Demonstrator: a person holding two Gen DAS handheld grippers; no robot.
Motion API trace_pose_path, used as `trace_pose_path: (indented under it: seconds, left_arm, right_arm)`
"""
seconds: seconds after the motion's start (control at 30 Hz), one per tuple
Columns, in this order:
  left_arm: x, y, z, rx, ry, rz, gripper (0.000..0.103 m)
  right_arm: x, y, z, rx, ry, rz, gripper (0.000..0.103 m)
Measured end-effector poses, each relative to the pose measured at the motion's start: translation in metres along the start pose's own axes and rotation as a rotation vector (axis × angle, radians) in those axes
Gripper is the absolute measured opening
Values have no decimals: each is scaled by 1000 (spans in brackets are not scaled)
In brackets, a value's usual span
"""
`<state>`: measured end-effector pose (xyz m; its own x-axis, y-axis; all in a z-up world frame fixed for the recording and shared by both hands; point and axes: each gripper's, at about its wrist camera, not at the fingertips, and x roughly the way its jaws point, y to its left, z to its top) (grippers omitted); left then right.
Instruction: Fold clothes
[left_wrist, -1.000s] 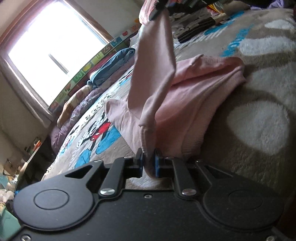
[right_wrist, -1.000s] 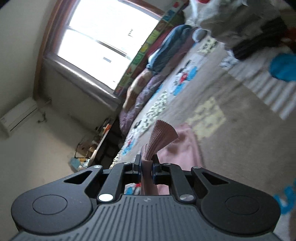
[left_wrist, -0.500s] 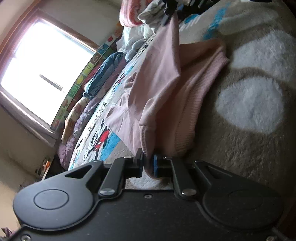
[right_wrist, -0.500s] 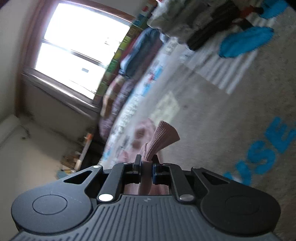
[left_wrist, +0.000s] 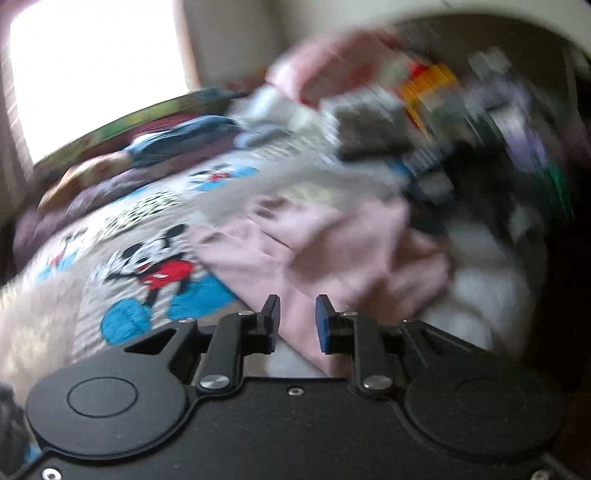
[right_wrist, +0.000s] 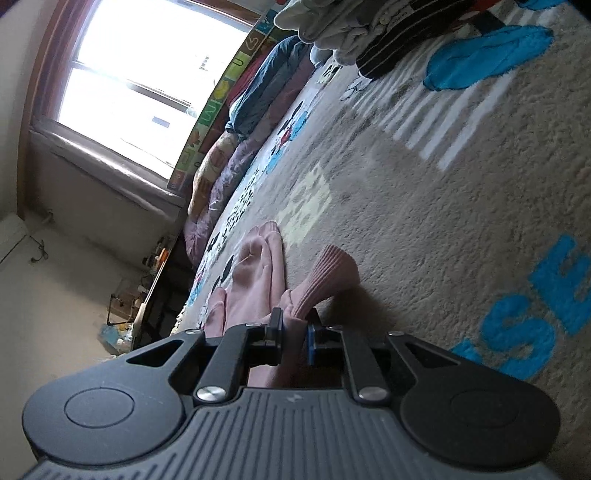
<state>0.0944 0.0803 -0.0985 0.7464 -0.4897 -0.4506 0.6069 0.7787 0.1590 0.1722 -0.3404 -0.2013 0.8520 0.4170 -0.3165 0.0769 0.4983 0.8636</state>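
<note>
**Left claw lets go of the pink sweater; right claw keeps the cuff**

The left gripper now stands with its jaws parted and a clear gap between the blue pads. Half a second ago those pads were pinched on a fold of the pink sweater; now the cloth only passes under the gap, and nothing is clamped. The left wrist view is smeared with motion blur, so the gripper is swinging as it releases. The sweater lies bunched in a loose heap on the Mickey Mouse blanket, no longer hoisted in a tall drape as it was a second ago.

The right gripper has its jaws close together on pink fabric, with the ribbed cuff of a sleeve standing up out of them just above the blanket. The rest of the sweater lies low beside and beyond it.

My reading: one carried edge has been laid down and freed, while the sleeve end is yet to be set. The garment is not a neat flat packet.

Legible writing is scant: big blue letters "SE" on the blanket, and letter tiles, among them "M" and "U", on the alphabet strip under the window. Stacked clothes sit beyond.
</note>
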Motion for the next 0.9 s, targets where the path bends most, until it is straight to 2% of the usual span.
trace_pose_path:
  seconds: [0.07,0.13,0.23,0.3,0.37,0.4,0.47,0.57,0.67,0.73,0.77,0.8,0.9]
  left_arm:
    - [9,8,2,-62,-10,-1,20]
    - [21,5,5,-81,-3,-26,20]
    - [45,-12,1,-9,71,-69,20]
    - [67,-26,-7,106,163,-94,20]
    - [75,-40,-14,216,195,-88,17]
    - [75,-38,-12,210,201,-100,17]
    - [70,-25,-5,141,189,-137,17]
    - [63,-7,3,31,107,-146,17]
    - [57,-2,10,-41,31,-232,17]
    - [57,-8,10,-23,31,-267,24]
    - [59,-13,8,-2,45,-268,37]
    - [62,-18,6,23,62,-267,40]
    - [68,-36,-4,98,112,-272,40]
  right_arm:
    - [-1,-1,0,4,-3,9,16]
    - [-2,-1,1,7,-7,19,16]
    - [-4,-2,1,13,-12,33,16]
    - [-6,-2,2,16,-13,43,16]
    - [-7,0,4,17,-10,47,16]
    - [-7,2,5,17,-6,47,16]
    - [-8,6,7,10,2,47,16]
    - [-9,16,11,-13,7,46,16]
    - [-9,27,16,-37,9,35,16]
    - [-10,35,19,-56,10,23,16]
    - [-10,39,20,-62,10,22,16]
    - [-9,43,22,-67,10,16,16]
    - [-7,52,27,-62,9,1,16]
